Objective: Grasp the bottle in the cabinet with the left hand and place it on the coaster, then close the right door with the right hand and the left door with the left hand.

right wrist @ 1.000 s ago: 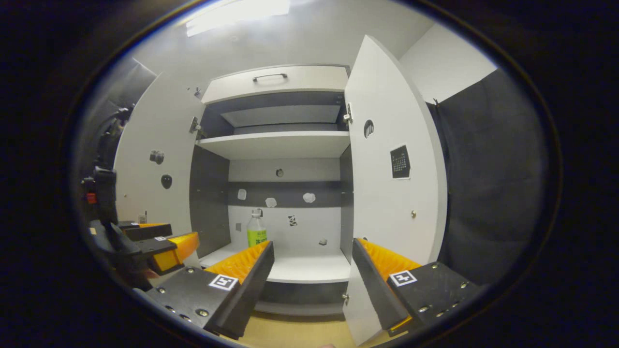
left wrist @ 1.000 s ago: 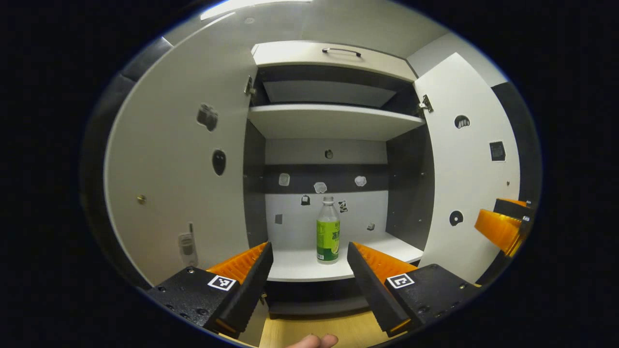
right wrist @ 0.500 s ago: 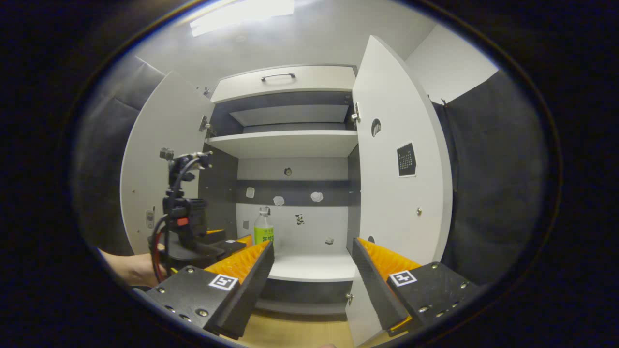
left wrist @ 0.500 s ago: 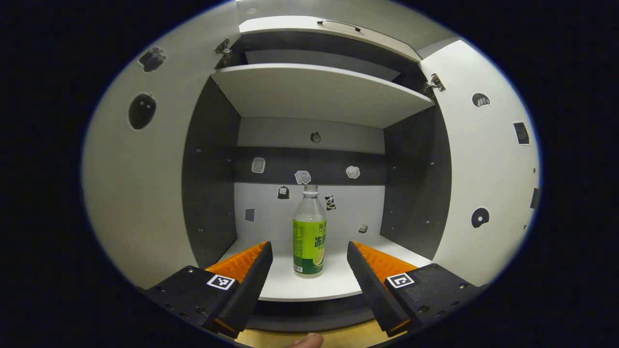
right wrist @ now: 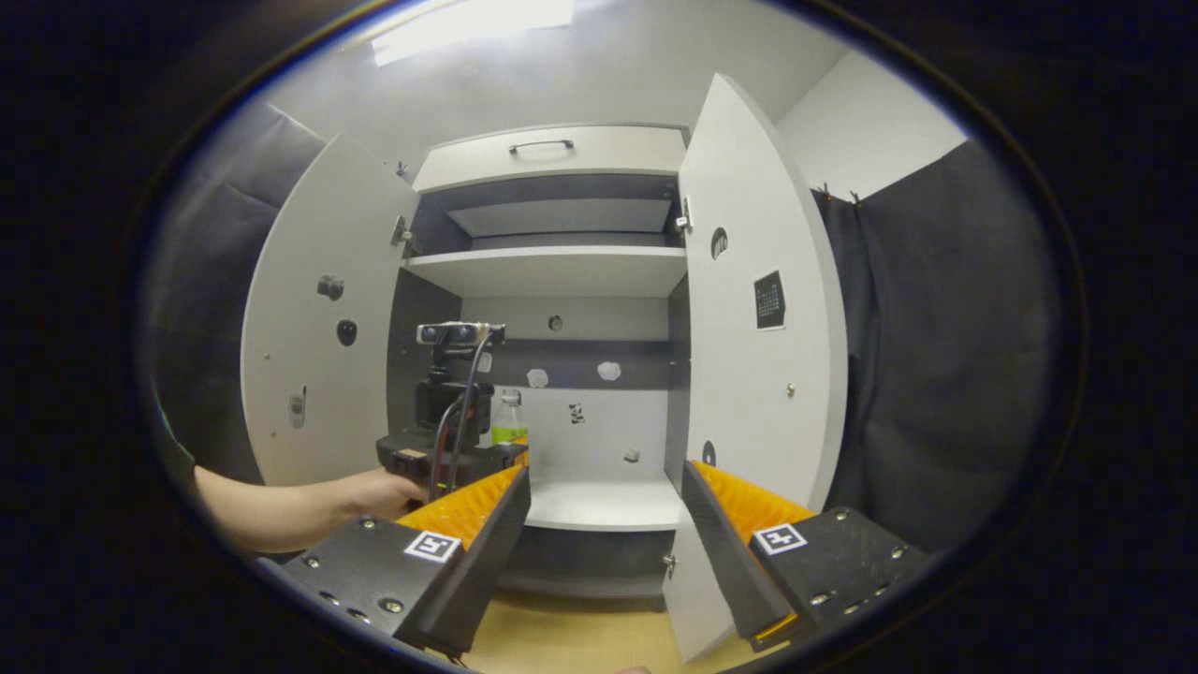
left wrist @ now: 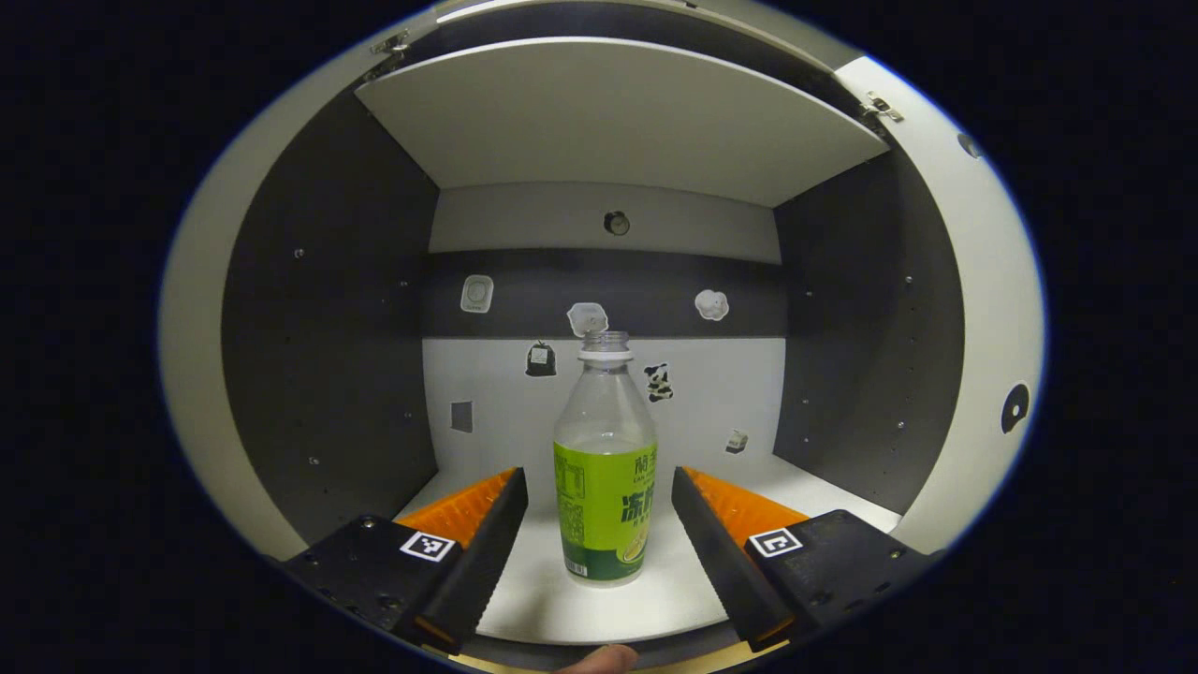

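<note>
Left gripper view has the left gripper (left wrist: pixel 599 524) spread wide around the upright bottle (left wrist: pixel 605 468) on the cabinet's lower shelf (left wrist: pixel 674 585), not yet touching: the grasp step, calling next for closing squarely on its label, while the right gripper (right wrist: pixel 604 534) waits open.

Clear bottle (left wrist: pixel 605 468) with a bright green label band and a white neck ring, standing on a white shelf (left wrist: pixel 608 590). Cabinet (left wrist: pixel 318 328) side walls are dark grey; the back wall is white with a dark grey stripe, dotted with small black-and-white stickers (left wrist: pixel 658 382). Both doors (right wrist: pixel 758 356) are white, one carrying a small black square patch. Below, a pale wood-toned floor (right wrist: pixel 571 637).
</note>
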Available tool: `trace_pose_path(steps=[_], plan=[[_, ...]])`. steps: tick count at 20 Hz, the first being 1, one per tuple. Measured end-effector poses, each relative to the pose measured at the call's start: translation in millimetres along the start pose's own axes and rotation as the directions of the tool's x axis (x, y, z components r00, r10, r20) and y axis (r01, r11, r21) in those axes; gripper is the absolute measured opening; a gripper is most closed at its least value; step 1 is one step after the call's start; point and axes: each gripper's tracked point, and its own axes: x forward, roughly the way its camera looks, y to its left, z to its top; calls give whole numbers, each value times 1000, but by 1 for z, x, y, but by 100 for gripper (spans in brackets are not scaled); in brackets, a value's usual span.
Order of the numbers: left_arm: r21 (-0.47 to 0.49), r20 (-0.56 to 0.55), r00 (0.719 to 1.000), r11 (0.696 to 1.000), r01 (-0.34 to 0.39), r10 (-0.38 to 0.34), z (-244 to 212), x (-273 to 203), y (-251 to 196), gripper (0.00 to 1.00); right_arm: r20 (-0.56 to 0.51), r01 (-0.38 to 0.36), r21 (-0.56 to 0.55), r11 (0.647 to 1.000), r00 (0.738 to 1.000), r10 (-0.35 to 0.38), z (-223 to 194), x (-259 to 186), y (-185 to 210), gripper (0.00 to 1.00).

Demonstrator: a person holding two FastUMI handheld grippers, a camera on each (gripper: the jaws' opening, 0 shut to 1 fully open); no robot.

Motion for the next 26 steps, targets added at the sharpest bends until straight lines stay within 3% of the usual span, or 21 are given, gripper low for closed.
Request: trace_pose_path(steps=[2, 6, 7, 10, 17, 18, 19, 26], plan=[[-6, -14, 1000, 1000, -11, 11, -6, 17, 4, 98, -5, 23, 7, 1000, 1000, -23, 0, -5, -3, 98], [-25, -51, 998, 999, 41, -43, -23, 38, -2, 95, -21, 92, 13, 996, 996, -92, -3, -22, -9, 98], [-24, -28, 999, 999, 36, -36, -19, 37, 1, 81, -25, 107, 7, 994, 994, -107, -4, -28, -9, 98], [-83, -31, 999, 996, 38, -41, -17, 25, 1, 80, -26, 121, -7, 993, 992, -121, -9, -47, -2, 98], [-18, 2, 999, 999, 34, -34, 11, -74, 17, 80, -26, 21, 31, 999, 999, -21, -8, -72, 12, 98], [-22, 0, 1000, 999, 30, -30, 13, -90, 18, 80, -30, 6, 35, 999, 1000, -5, -8, -76, 11, 93], [-28, 3, 1000, 999, 18, -18, 16, -106, 20, 80, -31, -6, 38, 999, 999, 7, -7, -79, 8, 98], [45, 41, 999, 999, -10, 8, 24, -208, 13, 80, -12, -77, 34, 996, 997, 77, -2, -115, -1, 98]])
